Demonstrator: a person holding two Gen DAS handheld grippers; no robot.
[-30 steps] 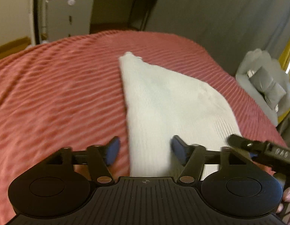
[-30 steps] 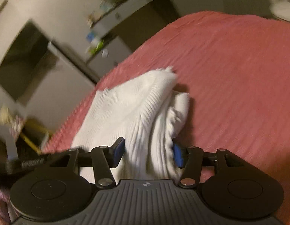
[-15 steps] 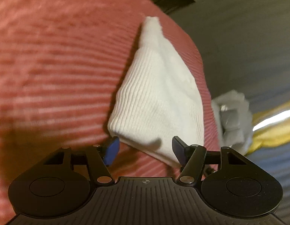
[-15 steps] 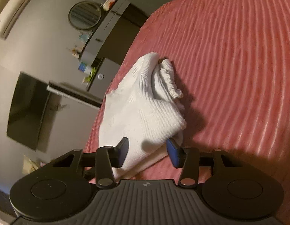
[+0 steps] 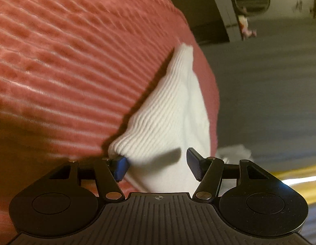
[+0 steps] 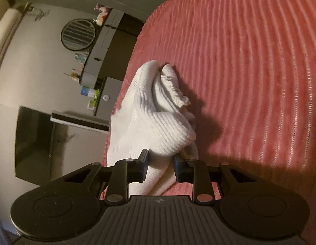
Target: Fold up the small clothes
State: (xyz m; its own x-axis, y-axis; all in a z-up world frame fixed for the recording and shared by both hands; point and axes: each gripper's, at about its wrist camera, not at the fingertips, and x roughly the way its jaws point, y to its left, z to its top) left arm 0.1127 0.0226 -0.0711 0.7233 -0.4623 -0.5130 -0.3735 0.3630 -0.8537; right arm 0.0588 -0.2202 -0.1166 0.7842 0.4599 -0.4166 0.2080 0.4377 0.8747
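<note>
Visibly bunched white ribbed garment (image 6: 158, 126) pinched in right tongs (image 6: 160, 165); left tongs (image 5: 157, 166) spread.

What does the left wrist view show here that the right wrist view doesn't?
Only the left wrist view: the left gripper, jaws wide apart astride a smooth folded corner of the white knit garment, and a pale heap off the bed's edge.

Only the right wrist view: the right gripper, jaws pinched on a bunched fold, the garment's ruffled edge, and the dark screen.

Both: the same garment on the red ribbed bedspread, and the round mirror.
</note>
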